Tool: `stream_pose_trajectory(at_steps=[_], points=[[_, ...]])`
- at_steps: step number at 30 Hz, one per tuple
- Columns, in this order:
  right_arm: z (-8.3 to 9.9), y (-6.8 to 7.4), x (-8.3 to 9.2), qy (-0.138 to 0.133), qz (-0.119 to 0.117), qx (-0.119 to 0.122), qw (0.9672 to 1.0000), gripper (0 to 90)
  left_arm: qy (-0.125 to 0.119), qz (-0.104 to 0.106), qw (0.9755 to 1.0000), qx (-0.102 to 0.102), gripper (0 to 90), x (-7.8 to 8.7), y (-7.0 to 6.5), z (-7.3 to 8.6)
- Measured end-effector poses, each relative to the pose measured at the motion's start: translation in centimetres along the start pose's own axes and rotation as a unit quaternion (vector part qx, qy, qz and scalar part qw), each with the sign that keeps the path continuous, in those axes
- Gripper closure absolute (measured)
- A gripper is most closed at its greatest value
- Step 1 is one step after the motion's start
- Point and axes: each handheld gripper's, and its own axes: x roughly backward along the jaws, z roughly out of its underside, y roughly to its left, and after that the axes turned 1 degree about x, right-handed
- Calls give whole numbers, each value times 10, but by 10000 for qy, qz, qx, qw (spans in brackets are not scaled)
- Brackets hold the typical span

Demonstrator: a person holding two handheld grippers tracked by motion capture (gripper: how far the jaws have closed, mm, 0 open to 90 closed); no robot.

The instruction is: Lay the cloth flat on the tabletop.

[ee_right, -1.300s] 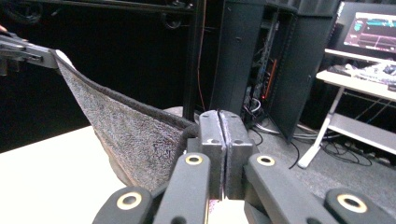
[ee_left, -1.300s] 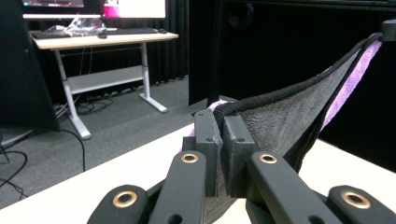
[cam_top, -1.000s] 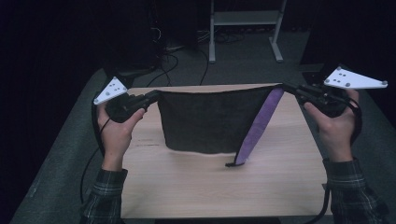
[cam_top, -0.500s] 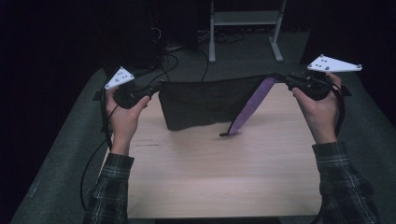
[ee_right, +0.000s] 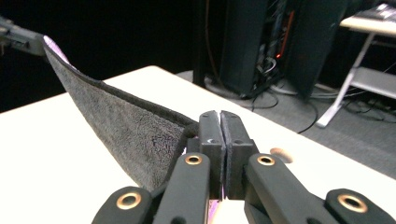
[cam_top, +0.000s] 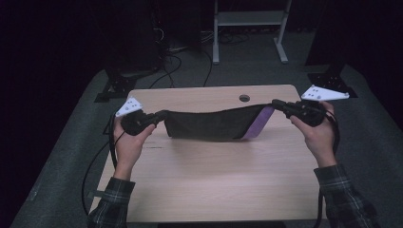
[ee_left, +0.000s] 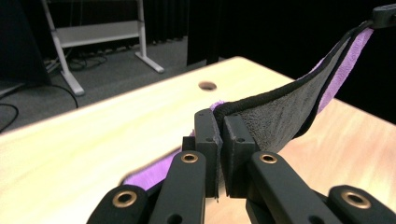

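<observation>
The left gripper (cam_top: 159,115) is clamped on one top corner of a dark grey cloth (cam_top: 214,124), and the right gripper (cam_top: 278,104) pinches the opposite corner; the cloth hangs stretched between them, its lower edge down on the far half of the tabletop (cam_top: 214,180). Nothing stands between the two grippers — a round hole (cam_top: 244,98) in the tabletop lies just behind the cloth. Beyond the far edge are cables on the floor and a white metal frame (cam_top: 249,19). The cloth is plush, black-hemmed, with a purple underside (cam_top: 259,126) folded out near the right gripper. The left gripper view shows purple fabric below the jaws — the high view does not.
</observation>
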Motion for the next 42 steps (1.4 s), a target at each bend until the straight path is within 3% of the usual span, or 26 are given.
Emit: stream_pose_trajectory(at_steps=[3, 5, 6, 10, 11, 16, 17, 18, 20, 21, 27, 28, 29, 31, 32, 33, 36, 37, 38, 39, 40, 41, 42], points=[[16, 11, 3, 127, -178, 29, 9998, 883, 191, 62, 9998, 34, 861, 10, -8, 23], [22, 15, 4, 181, -242, 25, 9995, 883, 285, 71, 9996, 33, 861, 12, -10, 29], [35, 25, 7, 306, -403, -1, 9987, 883, 436, 84, 9990, 37, 860, 18, -14, 39], [52, 36, 10, 428, -568, -22, 9975, 883, 581, 97, 9982, 71, 859, 27, -20, 55], [64, 43, 11, 555, -686, -51, 9961, 883, 640, 99, 9979, 94, 858, 30, -22, 62], [87, 55, 13, 868, -932, -150, 9917, 882, 1006, 158, 9944, 286, 855, 39, -30, 97], [93, 57, 13, 912, -976, -185, 9909, 881, 1006, 158, 9944, 286, 853, 39, -30, 97], [98, 60, 13, 987, -1021, -223, 9896, 881, 1162, 191, 9924, 365, 851, 40, -32, 109], [103, 62, 12, 1081, -1070, -240, 9881, 881, 1223, 195, 9915, 404, 851, 40, -34, 115], [113, 67, 9, 1252, -1170, -253, 9849, 880, 1390, 246, 9890, 438, 844, 41, -36, 124], [134, 78, 8, 1683, -1327, -192, 9766, 879, 1794, 285, 9820, 514, 840, 47, -44, 143], [134, 78, 8, 1683, -1327, -192, 9766, 879, 1794, 285, 9820, 514, 841, 47, -44, 143], [141, 80, 10, 1820, -1376, -182, 9735, 877, 1895, 315, 9800, 522, 838, 48, -46, 148], [145, 80, 13, 1867, -1464, -213, 9712, 856, 2078, 435, 9756, 558, 814, 51, -51, 155], [145, 80, 13, 1867, -1464, -213, 9712, 856, 2078, 435, 9756, 558, 762, 51, -51, 155], [144, 78, 18, 1652, -1589, -269, 9730, 734, 1960, 462, 9779, 567, 694, 54, -52, 155], [136, 71, 25, 1271, -1553, -356, 9790, 665, 1695, 414, 9831, 549, 609, 57, -51, 145], [136, 71, 25, 1271, -1553, -356, 9790, 665, 1695, 414, 9831, 549, 605, 57, -51, 145], [131, 64, 22, 1231, -1319, -429, 9826, 644, 1656, 394, 9843, 466, 599, 53, -49, 139], [130, 61, 18, 1266, -1201, -422, 9837, 639, 1656, 394, 9843, 466, 591, 53, -49, 139], [130, 61, 18, 1266, -1201, -422, 9837, 639, 1638, 360, 9849, 418, 591, 49, -48, 137], [133, 53, 5, 1418, -958, -531, 9838, 617, 1690, 331, 9846, 306, 584, 39, -47, 134], [133, 53, 5, 1418, -958, -531, 9838, 617, 1690, 331, 9846, 306, 576, 39, -47, 134]])
